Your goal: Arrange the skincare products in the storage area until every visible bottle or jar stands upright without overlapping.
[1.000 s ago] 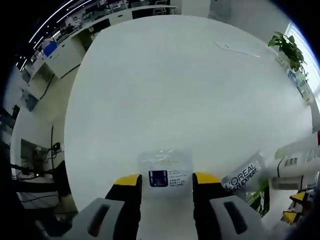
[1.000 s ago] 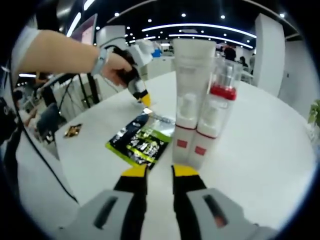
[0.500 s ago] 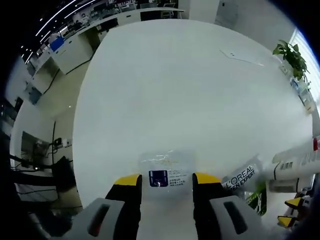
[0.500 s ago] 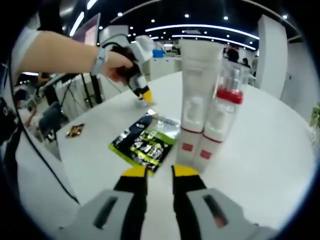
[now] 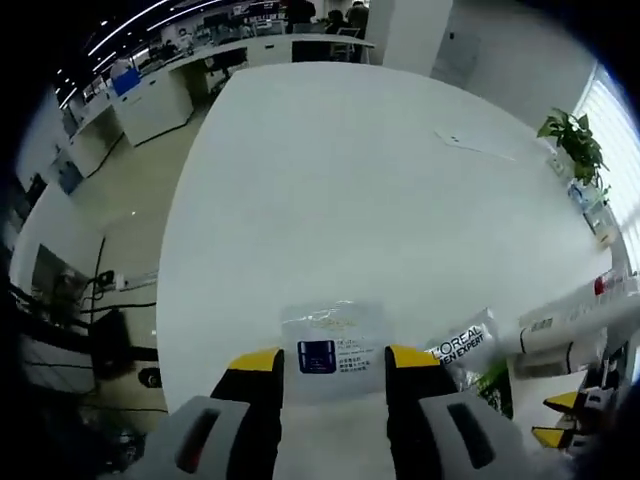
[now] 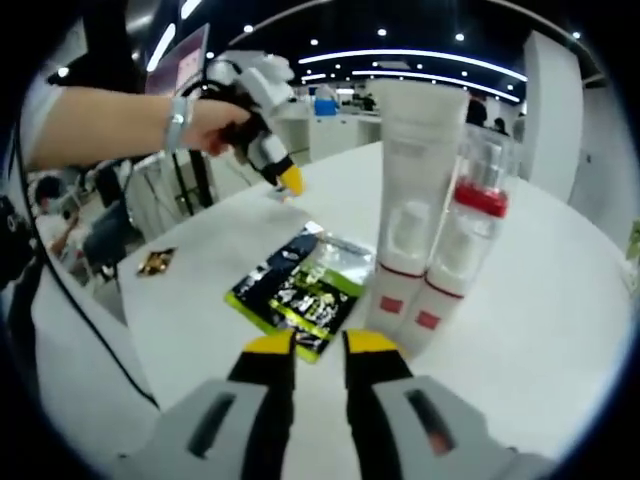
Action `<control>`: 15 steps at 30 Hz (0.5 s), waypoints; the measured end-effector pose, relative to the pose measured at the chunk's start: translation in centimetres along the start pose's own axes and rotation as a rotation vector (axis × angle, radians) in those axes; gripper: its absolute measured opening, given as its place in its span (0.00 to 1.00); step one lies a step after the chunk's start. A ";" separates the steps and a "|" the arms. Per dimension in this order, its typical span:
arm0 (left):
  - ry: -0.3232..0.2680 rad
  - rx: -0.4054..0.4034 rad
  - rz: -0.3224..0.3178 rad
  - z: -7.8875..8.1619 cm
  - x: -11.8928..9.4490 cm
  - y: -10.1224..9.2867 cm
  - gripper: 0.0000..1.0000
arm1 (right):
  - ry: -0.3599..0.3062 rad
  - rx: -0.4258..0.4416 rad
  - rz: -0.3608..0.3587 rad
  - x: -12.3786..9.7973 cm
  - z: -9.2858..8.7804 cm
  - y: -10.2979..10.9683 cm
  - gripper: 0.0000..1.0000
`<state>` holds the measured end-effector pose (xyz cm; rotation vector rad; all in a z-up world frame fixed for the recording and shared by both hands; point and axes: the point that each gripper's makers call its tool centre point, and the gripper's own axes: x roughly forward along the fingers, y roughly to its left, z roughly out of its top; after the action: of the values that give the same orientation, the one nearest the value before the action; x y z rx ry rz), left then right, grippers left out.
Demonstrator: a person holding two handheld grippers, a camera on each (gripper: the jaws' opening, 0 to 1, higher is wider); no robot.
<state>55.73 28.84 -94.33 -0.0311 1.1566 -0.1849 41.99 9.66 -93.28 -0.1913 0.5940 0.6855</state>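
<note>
Left gripper [image 5: 335,362] pinches the clear sachet [image 5: 333,338]; lower it level at 12 o'clock, off the L'Oreal sachet [image 5: 463,347]; right gripper [image 6: 308,345] nearly pressed together, empty.

An open-plan office is shown. A large white round table [image 5: 400,200] fills the foreground, with rows of white desks [image 5: 160,95] set beyond it on a pale floor. Long strip lights [image 6: 400,55] and round spotlights are seen on a dark ceiling, and a potted plant [image 5: 572,148] is placed by a bright window.
</note>
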 end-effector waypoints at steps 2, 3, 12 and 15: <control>0.001 -0.008 -0.001 -0.5 -0.3 0.2 0.41 | -0.002 -0.007 0.008 0.2 0.2 0.2 0.17; 0.003 -0.010 0.001 -0.8 -0.4 0.3 0.41 | -0.002 -0.010 0.009 0.2 0.3 0.2 0.17; -0.020 -0.017 0.008 -2.6 -1.6 0.5 0.41 | 0.004 -0.021 0.023 0.4 0.2 0.5 0.17; -0.021 -0.014 0.007 -3.2 -1.8 0.1 0.41 | 0.006 -0.022 0.022 0.4 0.1 0.5 0.17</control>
<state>52.10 29.44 -94.06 -0.0408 1.1370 -0.1697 41.97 10.31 -93.39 -0.2078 0.5948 0.7130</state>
